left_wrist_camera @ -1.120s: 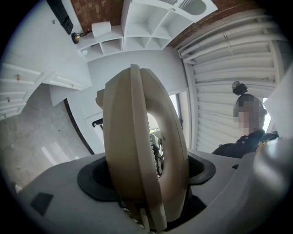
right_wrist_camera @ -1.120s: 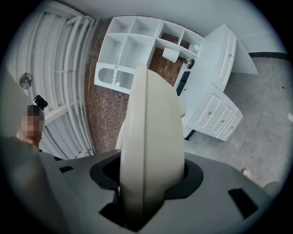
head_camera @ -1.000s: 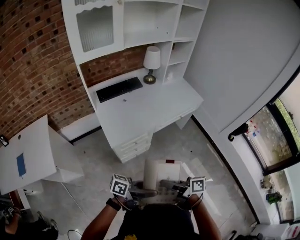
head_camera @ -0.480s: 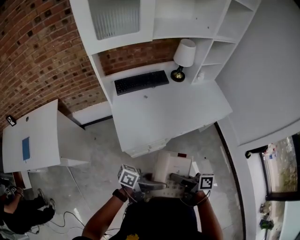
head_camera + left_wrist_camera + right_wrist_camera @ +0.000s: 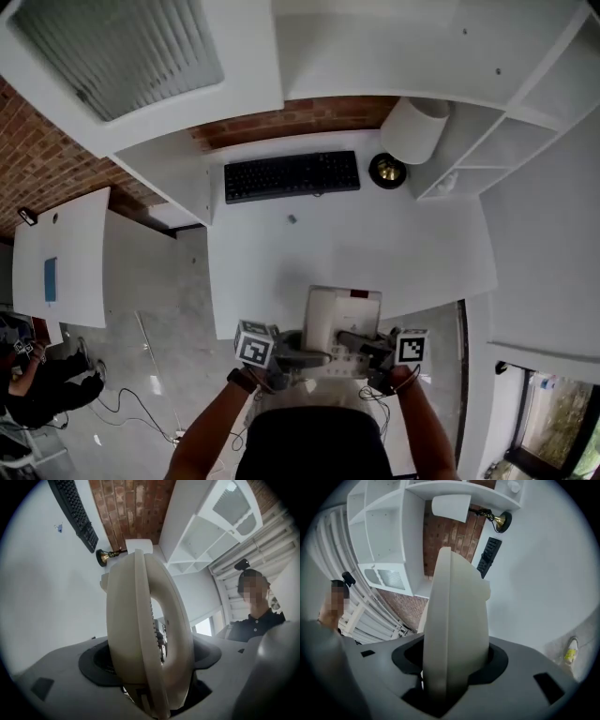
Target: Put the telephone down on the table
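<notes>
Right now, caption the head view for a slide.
Left gripper and right gripper hold a telephone at the table's near edge; keyboard and lamp stand at its back.

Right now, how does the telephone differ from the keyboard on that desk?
The telephone is cream and boxy; the keyboard is black, long and slim. The telephone is clamped between the left tongs and right tongs at the near edge of the desk; the keyboard lies free near the brick wall. Both are over the white desk.

Bright even daylight; strong fisheye bending; gripper views vignetted, foreground soft.
</notes>
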